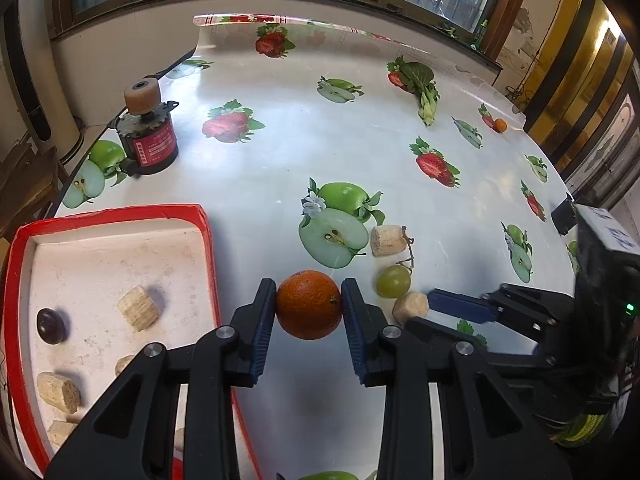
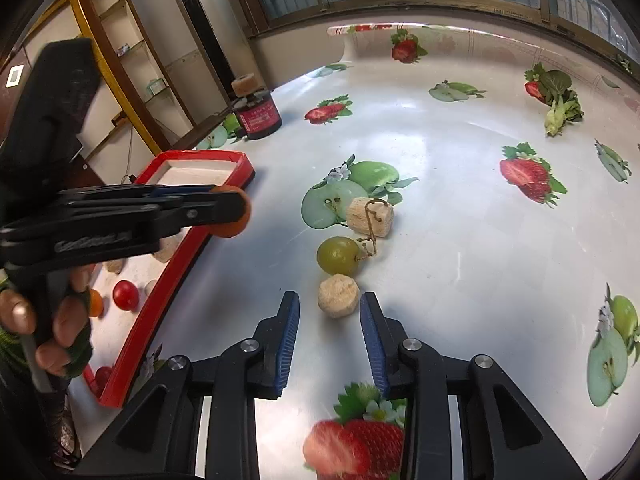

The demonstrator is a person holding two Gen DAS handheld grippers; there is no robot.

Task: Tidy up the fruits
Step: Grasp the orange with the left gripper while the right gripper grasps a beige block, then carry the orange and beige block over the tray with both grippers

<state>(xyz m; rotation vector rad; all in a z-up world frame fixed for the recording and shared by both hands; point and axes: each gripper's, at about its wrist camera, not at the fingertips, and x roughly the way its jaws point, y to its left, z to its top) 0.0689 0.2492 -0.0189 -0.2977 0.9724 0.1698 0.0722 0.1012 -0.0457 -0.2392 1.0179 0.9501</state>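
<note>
Left gripper [image 1: 308, 306] clamped on the orange [image 1: 308, 304], beside the red tray [image 1: 208, 232].
Right gripper [image 2: 329, 312] fingers apart, a cork piece [image 2: 338, 294] just ahead between them.

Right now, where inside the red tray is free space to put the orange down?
The tray is bare along its far side, behind the cork piece and purple grape. Its near end is crowded. The left gripper holds the orange.

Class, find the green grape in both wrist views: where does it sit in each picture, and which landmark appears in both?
Left wrist view: green grape lies right of centre, beside the orange.
Right wrist view: green grape lies at centre, beyond the cork piece.
Shared landmark: the red-rimmed tray.
</note>
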